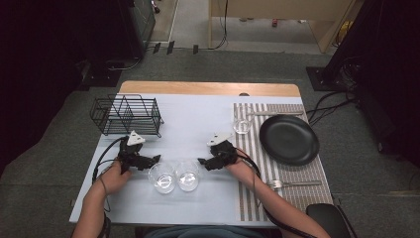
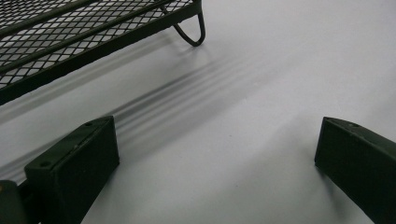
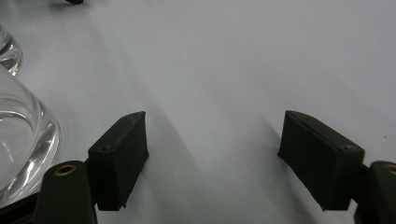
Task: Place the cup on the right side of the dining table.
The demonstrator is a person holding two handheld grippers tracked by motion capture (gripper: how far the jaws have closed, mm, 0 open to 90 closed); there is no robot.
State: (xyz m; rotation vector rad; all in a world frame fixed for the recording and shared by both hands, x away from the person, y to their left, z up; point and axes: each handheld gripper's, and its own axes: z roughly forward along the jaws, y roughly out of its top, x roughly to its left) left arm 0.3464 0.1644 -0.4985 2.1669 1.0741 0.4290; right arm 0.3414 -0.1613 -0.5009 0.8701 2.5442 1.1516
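Two clear glasses stand side by side near the table's front, one (image 1: 162, 177) on the left and one (image 1: 187, 174) on the right. My left gripper (image 1: 154, 159) lies low on the table just left of them, pointing right. In the left gripper view it (image 2: 217, 154) is open over bare tablecloth. My right gripper (image 1: 203, 162) rests just right of the glasses, pointing left. In the right gripper view it (image 3: 212, 149) is open with nothing between the jaws, and a glass base (image 3: 18, 154) sits beside its left jaw.
A black wire rack (image 1: 126, 115) stands at the back left, its foot (image 2: 189, 35) seen in the left gripper view. On the striped placemat (image 1: 252, 148) at the right are a black plate (image 1: 288, 139), a small glass (image 1: 241, 126), a fork (image 1: 292, 183) and another utensil (image 1: 272, 113).
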